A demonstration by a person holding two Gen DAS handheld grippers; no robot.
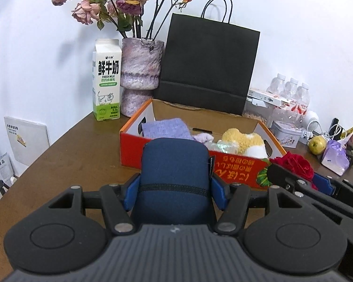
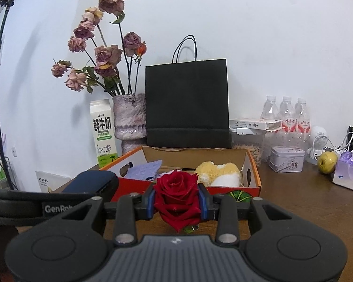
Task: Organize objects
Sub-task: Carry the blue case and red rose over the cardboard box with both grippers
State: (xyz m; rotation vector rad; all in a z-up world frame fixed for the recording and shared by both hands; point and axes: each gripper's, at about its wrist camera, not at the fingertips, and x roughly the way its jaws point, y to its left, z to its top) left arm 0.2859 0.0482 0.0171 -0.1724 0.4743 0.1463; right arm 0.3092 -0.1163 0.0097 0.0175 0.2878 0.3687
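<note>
My left gripper (image 1: 174, 189) is shut on a dark blue zippered case (image 1: 174, 164) and holds it just in front of the orange cardboard box (image 1: 235, 172). My right gripper (image 2: 176, 202) is shut on a red rose (image 2: 176, 195), also in front of the box (image 2: 223, 189). The rose shows at the right of the left wrist view (image 1: 294, 164); the case shows at the left of the right wrist view (image 2: 91, 181). Inside the box lie a purple cloth (image 1: 164, 129) and a yellow and white plush item (image 1: 242, 141).
Behind the box stand a milk carton (image 1: 107, 80), a vase of dried roses (image 1: 141, 77) and a black paper bag (image 1: 207, 63). To the right are water bottles (image 2: 287, 115), a tin (image 2: 287, 162), a green apple (image 2: 327, 162) and a purple pack (image 2: 348, 174) on the brown table (image 1: 66, 159).
</note>
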